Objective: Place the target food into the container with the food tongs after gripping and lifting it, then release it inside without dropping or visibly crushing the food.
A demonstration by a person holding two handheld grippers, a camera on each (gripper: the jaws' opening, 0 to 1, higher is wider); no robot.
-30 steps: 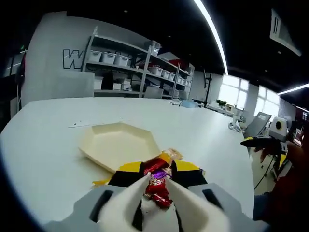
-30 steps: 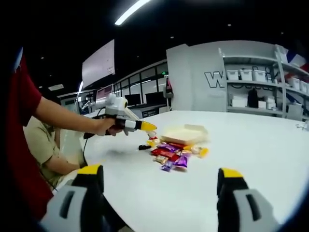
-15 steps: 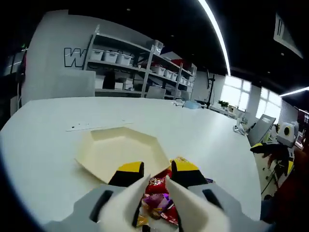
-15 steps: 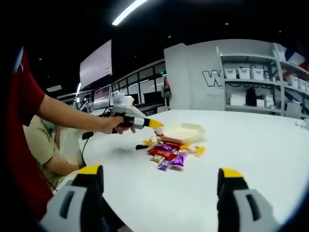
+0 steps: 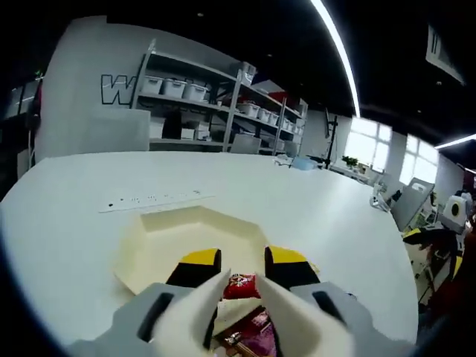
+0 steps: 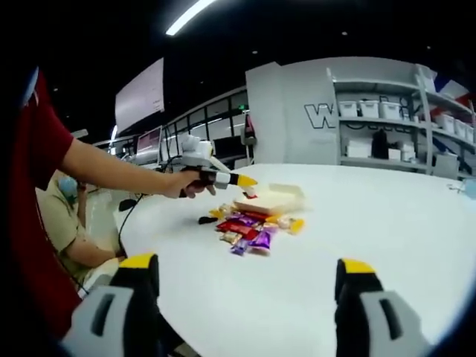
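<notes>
My left gripper (image 5: 240,262) is shut on white food tongs (image 5: 279,316), and the tong tips pinch a red wrapped candy (image 5: 239,285). The candy hangs over the near edge of the cream hexagonal container (image 5: 171,230). Below the tongs lies the pile of wrapped candies (image 5: 253,338). In the right gripper view, a person's hand holds the left gripper (image 6: 242,181) over the container (image 6: 274,199), with the candy pile (image 6: 249,227) in front of it. My right gripper (image 6: 245,274) stands open and holds nothing, well short of the pile.
The round white table (image 5: 67,216) carries a pale strip (image 5: 152,199) beyond the container. Shelving with white bins (image 5: 201,97) stands behind. A seated person (image 6: 67,230) is at the table's left edge in the right gripper view.
The left gripper has lifted the red candy off the pile and carried it forward toward the container. The right gripper has stayed open and nearly still.
</notes>
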